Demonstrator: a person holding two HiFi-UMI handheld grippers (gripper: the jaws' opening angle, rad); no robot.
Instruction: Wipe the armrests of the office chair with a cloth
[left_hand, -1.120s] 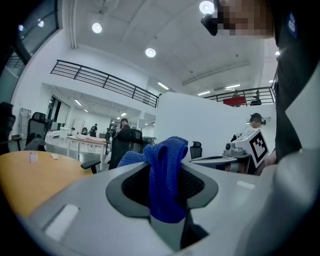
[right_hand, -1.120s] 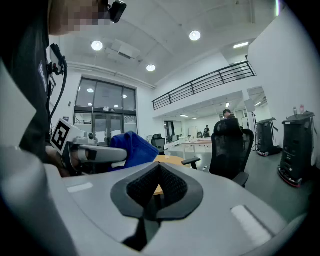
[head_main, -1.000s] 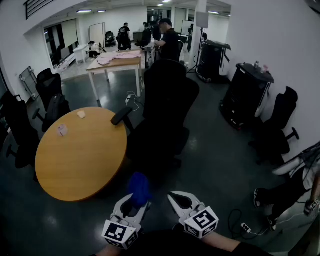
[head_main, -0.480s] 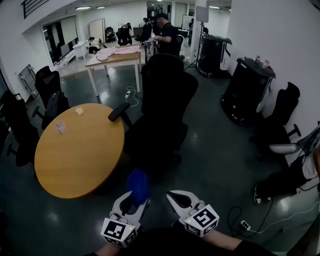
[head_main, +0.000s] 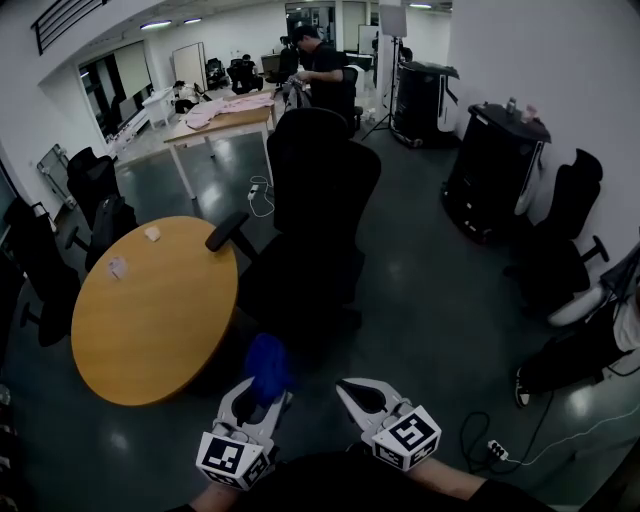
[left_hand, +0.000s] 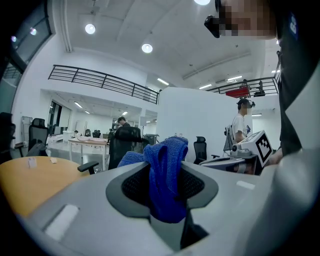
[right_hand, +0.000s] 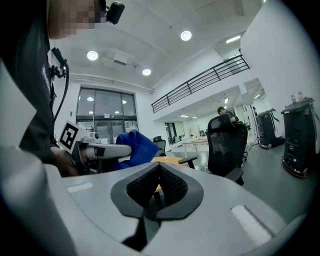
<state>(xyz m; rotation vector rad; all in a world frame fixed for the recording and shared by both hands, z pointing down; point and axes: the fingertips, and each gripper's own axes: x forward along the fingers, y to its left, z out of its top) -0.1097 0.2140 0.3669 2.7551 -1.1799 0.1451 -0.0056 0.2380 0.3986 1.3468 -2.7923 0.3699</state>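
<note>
1. Black high-backed office chair (head_main: 322, 185) stands on the dark floor ahead of the person and well apart from both grippers, so no wiping is under way yet.
2. One padded black armrest (head_main: 226, 231) juts out on the chair's left in the head view, near the edge of the round wooden tabletop (head_main: 150, 310). The other armrest cannot be made out against the dark seat.
3. Left gripper (head_main: 265, 392) is clenched on a bunched blue terry cloth (head_main: 268, 362). The left gripper view shows the fabric pinched between the two dark pads, with a loose tuft rising above them. That free tuft is probably kept out in front so it can serve as the wiping face.
4. Right gripper (head_main: 348, 390) holds nothing, and its pads meet with no gap. It hangs just beside the left one, most likely kept free to steady the chair or the armrest once they are in reach.
5. Both grippers sit low and close to the person's body and point towards the chair, which reads as an approach.
6. The visible armrest looks the easier first target, though the tabletop so close beside it may crowd the cloth hand.
</note>
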